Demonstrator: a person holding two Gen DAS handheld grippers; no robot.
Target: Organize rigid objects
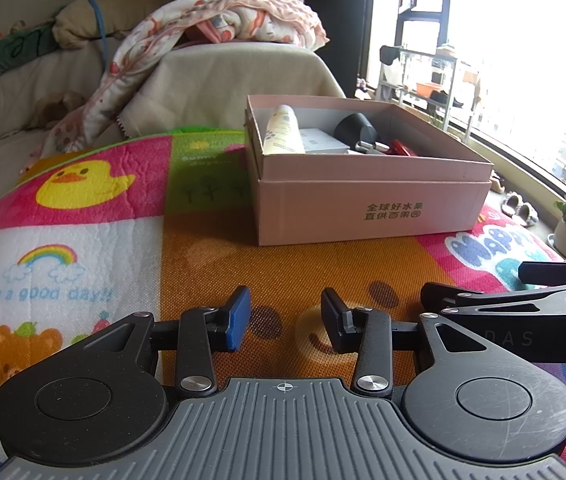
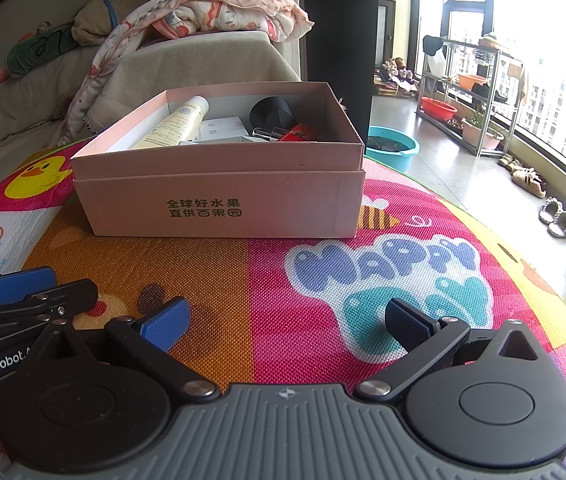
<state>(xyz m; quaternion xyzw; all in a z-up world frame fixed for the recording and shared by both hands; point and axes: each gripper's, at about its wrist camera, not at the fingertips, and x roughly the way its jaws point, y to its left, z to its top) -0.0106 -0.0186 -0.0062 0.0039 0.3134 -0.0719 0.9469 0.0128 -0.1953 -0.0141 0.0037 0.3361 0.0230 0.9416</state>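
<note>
Item: pink box (image 2: 219, 184) holding bottle (image 2: 171, 128) and oddments, sitting ahead on play mat (image 2: 323, 312); I am hovering left claw (image 1: 286, 318) narrow, right claw (image 2: 287, 322) wide, both empty, best approaching from above its rim.

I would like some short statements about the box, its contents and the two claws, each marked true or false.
1. The pink cardboard box stands on the colourful play mat. True.
2. The box is closed with a lid. False: it is open on top and its contents show.
3. A cream bottle lies inside the box. True.
4. The left claw grips the bottle. False: it is open and holds nothing.
5. The right claw is open, above the mat. True.
6. The red item lies on the mat outside the box. False: it is inside the box.
</note>
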